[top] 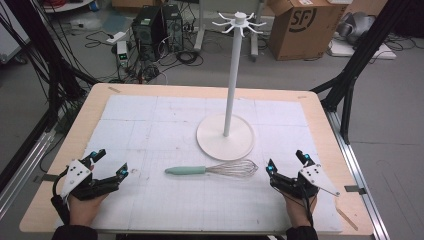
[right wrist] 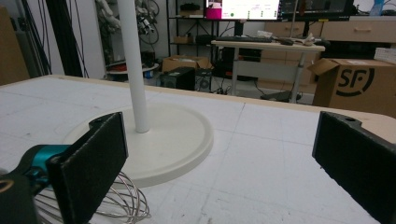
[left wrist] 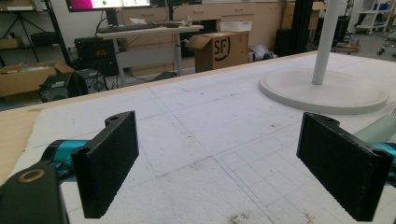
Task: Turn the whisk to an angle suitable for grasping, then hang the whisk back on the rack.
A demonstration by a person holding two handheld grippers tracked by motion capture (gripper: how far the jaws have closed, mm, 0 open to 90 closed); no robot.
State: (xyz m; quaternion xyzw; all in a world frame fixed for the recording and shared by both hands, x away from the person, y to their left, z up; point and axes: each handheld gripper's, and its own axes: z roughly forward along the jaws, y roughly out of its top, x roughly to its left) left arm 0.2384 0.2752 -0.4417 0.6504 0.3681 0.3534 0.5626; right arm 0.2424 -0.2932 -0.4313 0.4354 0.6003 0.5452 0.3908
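Note:
A whisk (top: 212, 170) with a mint-green handle and wire head lies flat on the white mat, in front of the white hook stand (top: 226, 136). Its wire loops (right wrist: 119, 200) show at the lower left of the right gripper view, and a bit of its green handle (left wrist: 379, 129) at the right edge of the left gripper view. My left gripper (top: 111, 163) rests at the near left, open, with nothing between its jaws. At the near right my right gripper (top: 287, 162) is also open and empty, just right of the whisk's wire end.
The stand's round base (top: 209, 141) sits mid-table, its tall pole (top: 231, 80) topped by hooks. The wooden table edge (top: 200, 89) frames the gridded mat (top: 150, 120). Boxes, computers and cables lie on the floor beyond.

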